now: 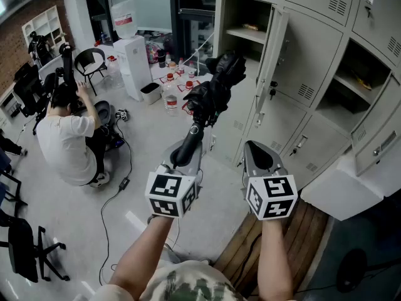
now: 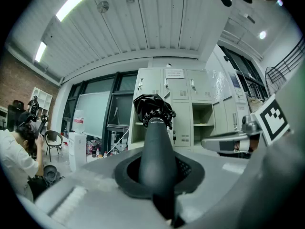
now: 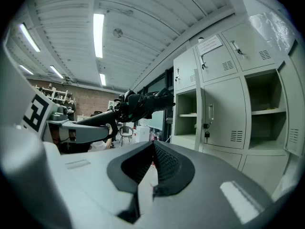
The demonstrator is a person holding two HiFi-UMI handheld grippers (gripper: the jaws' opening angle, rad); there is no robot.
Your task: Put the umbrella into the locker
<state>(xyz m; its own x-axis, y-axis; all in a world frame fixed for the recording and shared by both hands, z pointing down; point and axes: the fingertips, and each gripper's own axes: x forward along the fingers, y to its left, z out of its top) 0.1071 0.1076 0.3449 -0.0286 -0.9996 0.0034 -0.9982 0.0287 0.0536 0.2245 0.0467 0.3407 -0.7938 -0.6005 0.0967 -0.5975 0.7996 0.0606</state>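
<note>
Left gripper (image 1: 183, 160) clamped on the smooth tapered handle of the folded black umbrella (image 1: 213, 93). The umbrella is in the air, roughly level, its bundled canopy pointing at the locker (image 1: 301, 61) bank, not yet inside. Right gripper (image 1: 260, 158) has its jaws together with nothing between them. Several compartments stand open. Judged light, with a stiff shaft and a soft, loose fabric end likely to snag on a door edge. The handle may twist in the pads but is the sound hold, with the mid-shaft as a second
</note>
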